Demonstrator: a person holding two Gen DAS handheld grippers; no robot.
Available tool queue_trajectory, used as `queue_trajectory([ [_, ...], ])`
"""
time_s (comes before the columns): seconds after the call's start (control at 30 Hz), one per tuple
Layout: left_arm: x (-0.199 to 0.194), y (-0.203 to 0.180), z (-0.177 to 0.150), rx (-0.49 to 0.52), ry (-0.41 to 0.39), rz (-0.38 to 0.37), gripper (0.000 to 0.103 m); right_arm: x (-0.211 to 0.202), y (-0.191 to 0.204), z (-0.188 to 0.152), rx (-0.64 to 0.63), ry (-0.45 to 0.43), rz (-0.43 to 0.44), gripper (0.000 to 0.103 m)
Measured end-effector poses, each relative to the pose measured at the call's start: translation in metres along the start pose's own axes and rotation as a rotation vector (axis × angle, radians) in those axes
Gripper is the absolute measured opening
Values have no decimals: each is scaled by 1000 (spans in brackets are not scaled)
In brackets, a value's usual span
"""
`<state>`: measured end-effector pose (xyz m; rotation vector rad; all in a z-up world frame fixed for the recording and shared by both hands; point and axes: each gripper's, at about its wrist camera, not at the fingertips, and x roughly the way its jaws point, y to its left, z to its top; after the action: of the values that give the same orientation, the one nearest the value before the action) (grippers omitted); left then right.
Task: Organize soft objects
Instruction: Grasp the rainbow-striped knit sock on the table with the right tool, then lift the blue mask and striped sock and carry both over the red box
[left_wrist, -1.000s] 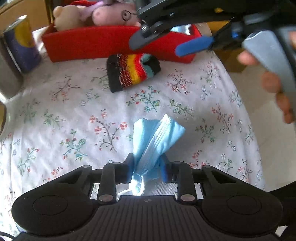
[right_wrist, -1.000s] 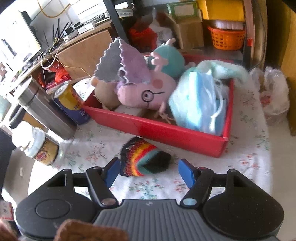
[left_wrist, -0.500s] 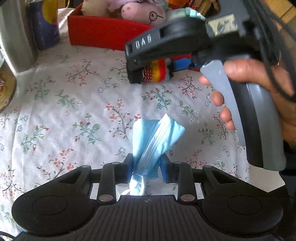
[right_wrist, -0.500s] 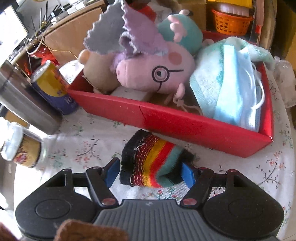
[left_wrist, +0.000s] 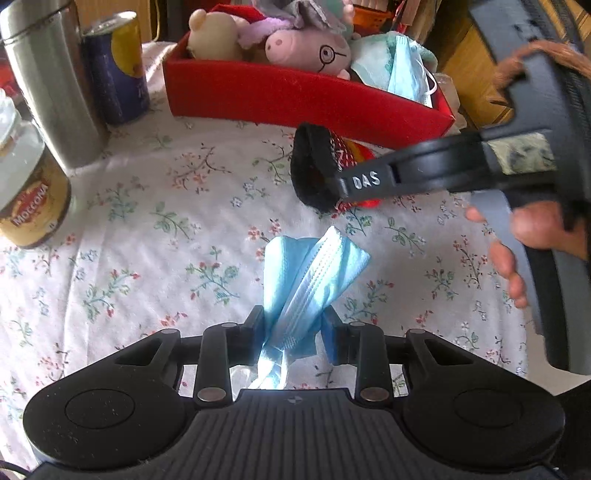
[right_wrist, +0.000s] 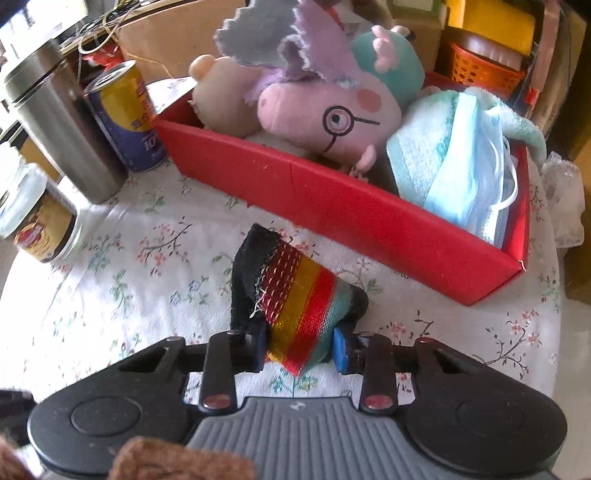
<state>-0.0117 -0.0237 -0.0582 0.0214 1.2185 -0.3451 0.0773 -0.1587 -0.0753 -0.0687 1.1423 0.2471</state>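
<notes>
Pinching a blue mask between nearly closed fingers, my left claw holds it bunched and pleated above the cloth; one loop trails down behind the pads; my right claw grips the striped sock at its teal end, fingers pressed into the fabric, the black cuff pointing toward the tray; the sock sits just in front of the tray's near wall, on or barely above the cloth, I cannot tell which; only the left view shows the right claw from outside, its black arm crossing the sock, and my hand on the handle; only the right view shows the tray's fill plainly: pig, towel, more masks; a flask, can and jar stand left of the tray.
</notes>
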Motion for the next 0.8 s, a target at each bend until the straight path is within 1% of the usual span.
queue_trajectory([
  [0.13, 2, 1, 1, 4, -16, 23, 32, -15, -1, -2, 0, -31, 30, 1],
  [0.27, -6, 3, 2, 11, -46, 53, 30, -31, -3, -4, 14, -64, 57, 1],
  [0.8, -20, -11, 12, 46, -127, 82, 30, -85, -17, -22, 80, -168, 135, 0],
])
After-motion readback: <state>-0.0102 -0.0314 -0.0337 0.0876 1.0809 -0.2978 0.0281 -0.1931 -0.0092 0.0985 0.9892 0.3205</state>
